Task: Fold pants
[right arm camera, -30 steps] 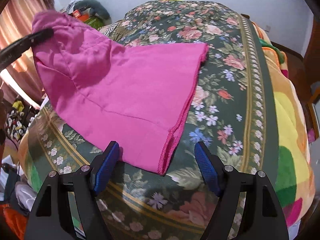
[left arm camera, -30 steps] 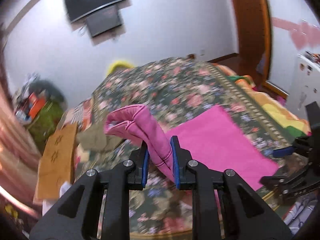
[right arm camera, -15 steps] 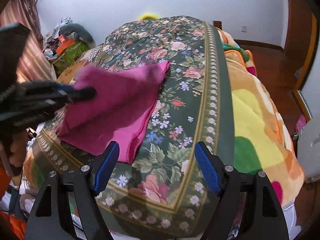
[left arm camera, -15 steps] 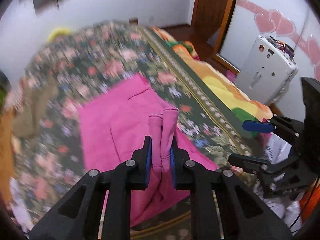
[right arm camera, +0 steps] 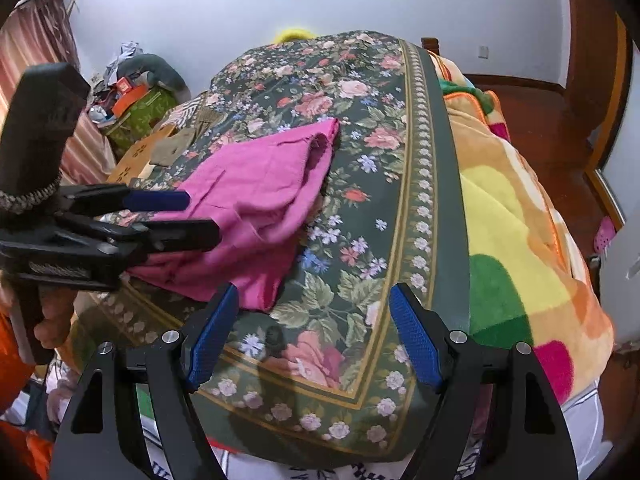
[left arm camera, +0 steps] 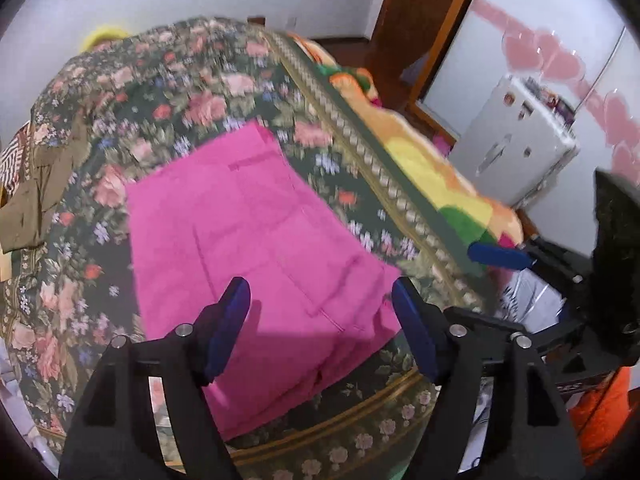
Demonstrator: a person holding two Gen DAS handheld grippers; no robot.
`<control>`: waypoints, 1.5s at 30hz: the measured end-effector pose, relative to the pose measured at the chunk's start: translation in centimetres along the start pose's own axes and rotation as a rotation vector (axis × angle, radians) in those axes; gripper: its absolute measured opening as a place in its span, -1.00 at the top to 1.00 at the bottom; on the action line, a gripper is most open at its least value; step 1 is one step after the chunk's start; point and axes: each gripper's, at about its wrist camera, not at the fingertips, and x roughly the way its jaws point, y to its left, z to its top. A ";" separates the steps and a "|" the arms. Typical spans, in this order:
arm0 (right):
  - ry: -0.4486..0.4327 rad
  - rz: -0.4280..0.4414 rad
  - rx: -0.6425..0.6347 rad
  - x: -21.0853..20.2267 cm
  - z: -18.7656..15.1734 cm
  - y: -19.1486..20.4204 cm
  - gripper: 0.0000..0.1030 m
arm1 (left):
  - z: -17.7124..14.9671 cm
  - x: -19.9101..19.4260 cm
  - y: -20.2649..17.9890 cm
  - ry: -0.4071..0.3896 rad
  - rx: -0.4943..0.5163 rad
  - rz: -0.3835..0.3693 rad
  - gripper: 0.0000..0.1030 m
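Floral bedspread (left arm camera: 168, 92) covers the bed, and the pink pants (left arm camera: 248, 232) lie folded on it near the front edge. Both tools are spread wide and empty — the left gripper (left arm camera: 320, 300) above the pants, the right gripper (right arm camera: 314, 320) just beside them. One fold looks laid; next, probably regripping an edge for another fold. No legible writing or brands.

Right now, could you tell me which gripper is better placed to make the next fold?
Left. The left gripper hovers open over the folded pink fabric pants; the open right gripper faces bare floral bedspread.
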 end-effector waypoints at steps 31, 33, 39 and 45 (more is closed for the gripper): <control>0.089 0.010 0.054 7.1 2.8 0.0 -0.52 | 6.8 12.3 15.8 0.146 0.106 0.451 -0.70; 0.083 -0.019 0.045 6.8 3.1 0.1 -0.52 | 5.9 11.5 16.6 0.155 0.074 0.450 -0.71; 0.030 -0.058 0.044 4.7 3.8 0.4 -0.52 | 2.3 7.3 18.5 0.119 -0.039 0.478 -0.71; 0.005 -0.054 0.015 3.2 3.5 1.8 -0.52 | -2.5 2.4 19.2 0.089 -0.132 0.459 -0.71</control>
